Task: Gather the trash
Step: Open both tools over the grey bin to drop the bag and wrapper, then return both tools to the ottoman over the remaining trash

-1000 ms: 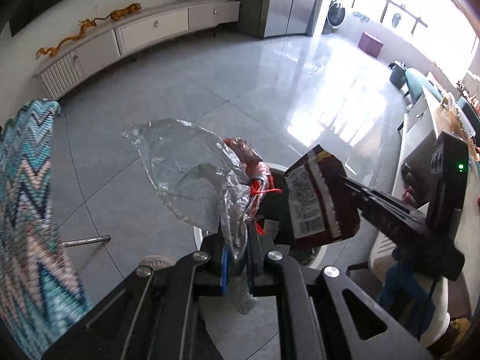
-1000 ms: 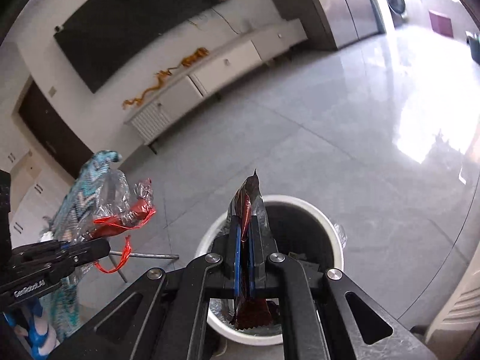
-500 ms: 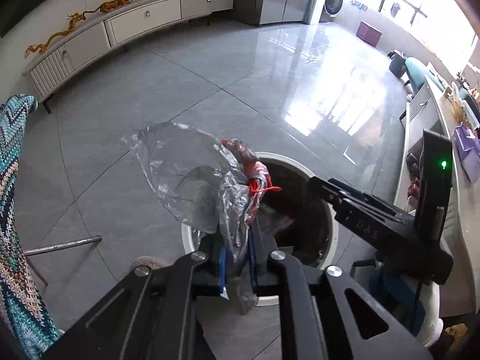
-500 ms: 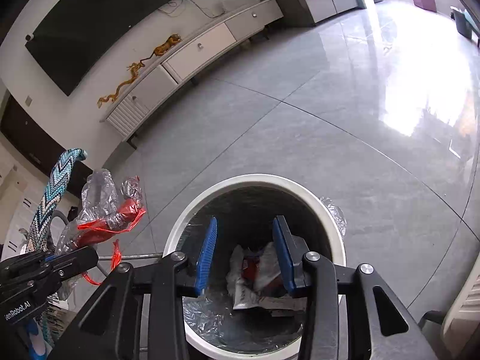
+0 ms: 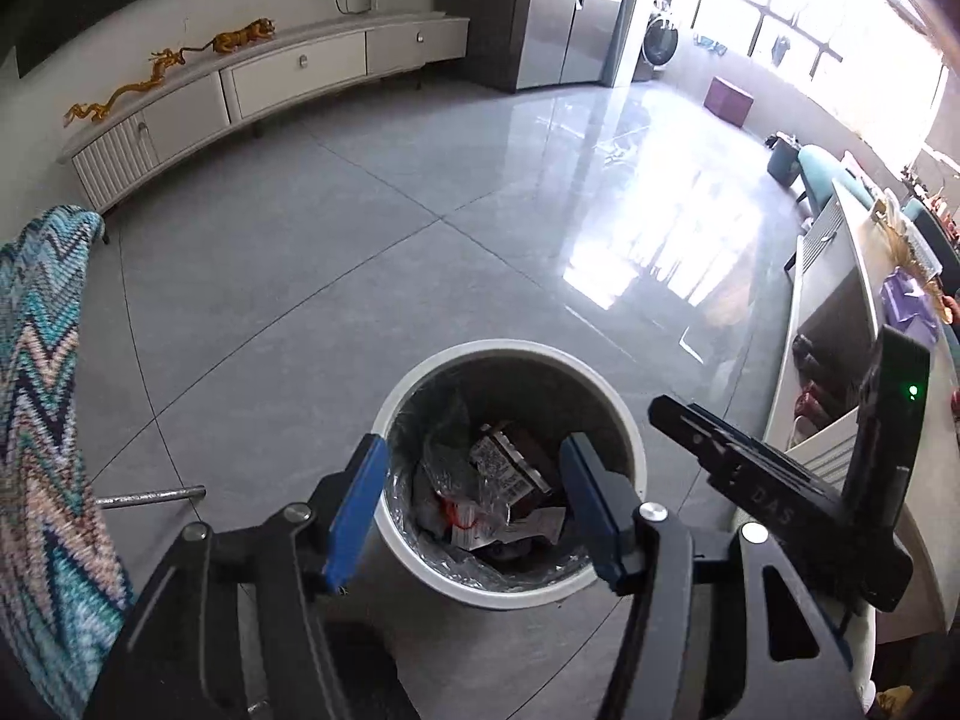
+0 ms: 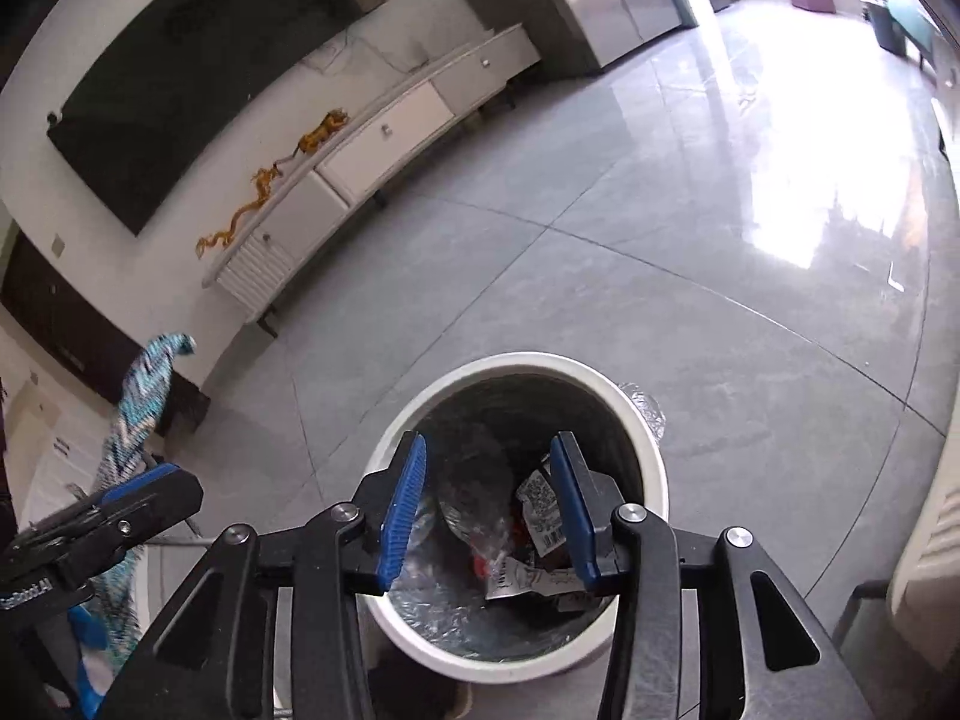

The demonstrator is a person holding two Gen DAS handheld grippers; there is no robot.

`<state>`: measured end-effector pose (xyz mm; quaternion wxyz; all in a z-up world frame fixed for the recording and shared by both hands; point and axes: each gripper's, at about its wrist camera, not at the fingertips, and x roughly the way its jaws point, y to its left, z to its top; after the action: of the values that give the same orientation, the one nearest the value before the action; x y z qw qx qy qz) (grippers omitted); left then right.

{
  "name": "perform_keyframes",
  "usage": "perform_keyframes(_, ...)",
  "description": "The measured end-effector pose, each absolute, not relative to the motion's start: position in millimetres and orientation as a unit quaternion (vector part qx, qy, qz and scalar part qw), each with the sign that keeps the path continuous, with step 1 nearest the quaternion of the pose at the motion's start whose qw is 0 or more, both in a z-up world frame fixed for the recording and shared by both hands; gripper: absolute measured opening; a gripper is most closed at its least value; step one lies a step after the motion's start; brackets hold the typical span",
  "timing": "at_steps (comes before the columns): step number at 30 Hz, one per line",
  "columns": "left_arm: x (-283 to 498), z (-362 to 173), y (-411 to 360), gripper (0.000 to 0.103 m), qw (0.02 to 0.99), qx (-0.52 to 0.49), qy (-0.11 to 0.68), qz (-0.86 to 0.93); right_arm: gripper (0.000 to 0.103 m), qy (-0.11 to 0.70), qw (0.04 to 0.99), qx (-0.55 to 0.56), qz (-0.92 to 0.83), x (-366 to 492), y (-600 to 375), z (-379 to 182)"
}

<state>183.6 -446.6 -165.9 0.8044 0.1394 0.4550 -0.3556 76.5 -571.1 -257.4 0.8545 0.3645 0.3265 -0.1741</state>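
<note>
Left gripper (image 5: 474,501): wide open over the bin, blue pads spread apart, nothing between them.
Right gripper (image 6: 489,507): open too, jaws parted above the bin mouth, holding nothing; in the left view it comes in from 3 o'clock.
Trash bin (image 5: 396,405): white, round, lined with clear plastic, standing on the grey tile floor (image 5: 300,252) right under both grippers.
Clear plastic bag (image 5: 447,465): down inside the bin, toward 9 o'clock of the opening, red tie showing at its lower end.
Snack wrapper (image 5: 504,468): in the bin as well, barcode label up, lying just beside the bag near the centre.
Zigzag blanket (image 5: 36,396): hanging at 9 o'clock, well apart from the bin.
TV cabinet (image 5: 264,78): against the wall at 11 o'clock.
</note>
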Motion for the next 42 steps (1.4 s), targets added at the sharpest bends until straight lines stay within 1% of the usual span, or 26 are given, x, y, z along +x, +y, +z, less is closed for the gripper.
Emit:
perform_keyframes(5,168.1,-136.5,-426.3,0.058,0.818,0.134,0.428,-0.359,0.045,0.293,0.857,0.383,-0.180,52.4,-563.1,-232.5)
perform_keyframes(9,151.2,-104.3,-395.9,0.058,0.842,0.123,0.393,-0.350,0.045,0.264,0.866,0.389,-0.170,34.1,-549.2,-205.0)
perform_keyframes(13,137.8,-75.3,-359.1,0.059,0.867,0.110,0.360,-0.325,0.047,0.246,0.881,0.370,-0.162,21.3,-529.2,-173.4)
perform_keyframes(18,122.4,-43.6,-311.5,0.070,0.898,0.093,0.320,-0.287,0.052,0.232,0.901,0.337,-0.143,15.8,-495.2,-133.0)
perform_keyframes(25,104.0,-8.2,-235.6,0.071,0.927,0.063,0.282,-0.237,0.057,0.223,0.927,0.285,-0.102,20.2,-439.4,-87.6)
perform_keyframes(30,91.1,3.3,-181.9,0.072,0.938,0.037,0.273,-0.208,0.058,0.217,0.940,0.253,-0.070,21.1,-402.1,-61.3)
perform_keyframes(42,86.2,3.6,-0.4,0.072,0.949,-0.034,0.283,-0.132,0.061,0.200,0.963,0.180,-0.003,27.8,-309.2,-2.2)
